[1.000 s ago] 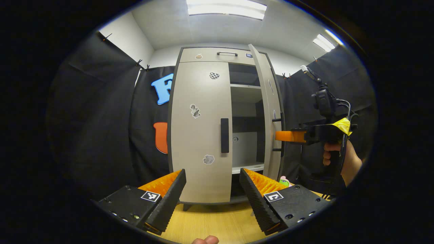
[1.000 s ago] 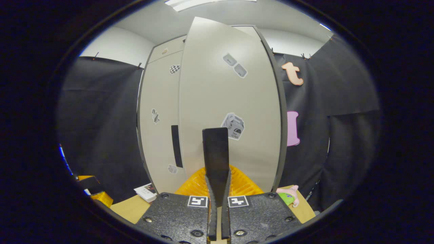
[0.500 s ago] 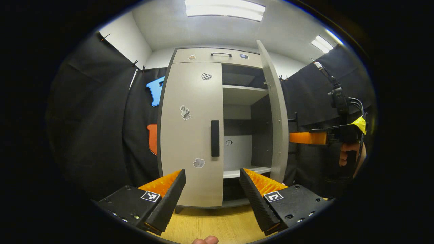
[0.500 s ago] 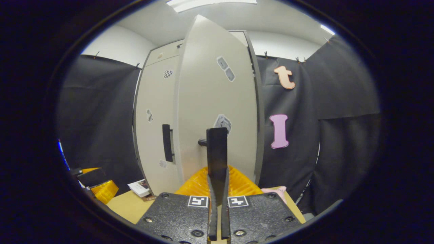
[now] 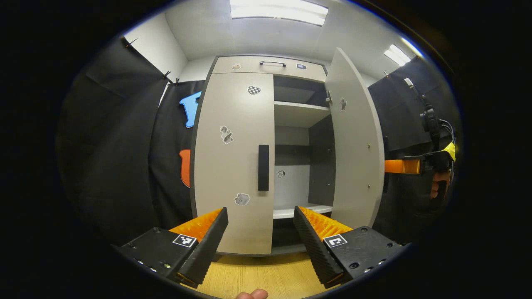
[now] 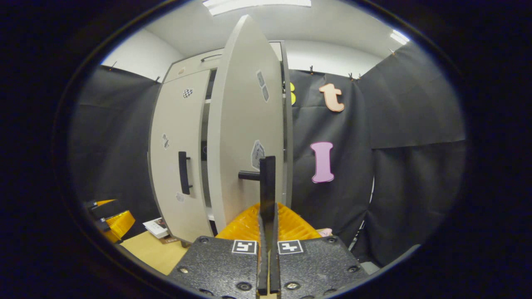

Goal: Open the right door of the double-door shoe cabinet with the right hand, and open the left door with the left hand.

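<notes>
Right door handle (image 6: 267,182) clamped between right jaws.

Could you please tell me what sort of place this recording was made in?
Likely a staged recording booth, not a home: black cloth walls, ceiling light panels, and one shoe cabinet on a wooden table.

A staged recording booth rather than a lived-in home: black cloth (image 5: 112,137) hangs clipped along plain white walls (image 5: 160,45) under ceiling light panels (image 5: 278,10). A sticker-dotted shoe cabinet (image 5: 232,145) stands on a pale wooden tabletop (image 5: 253,274).
</notes>
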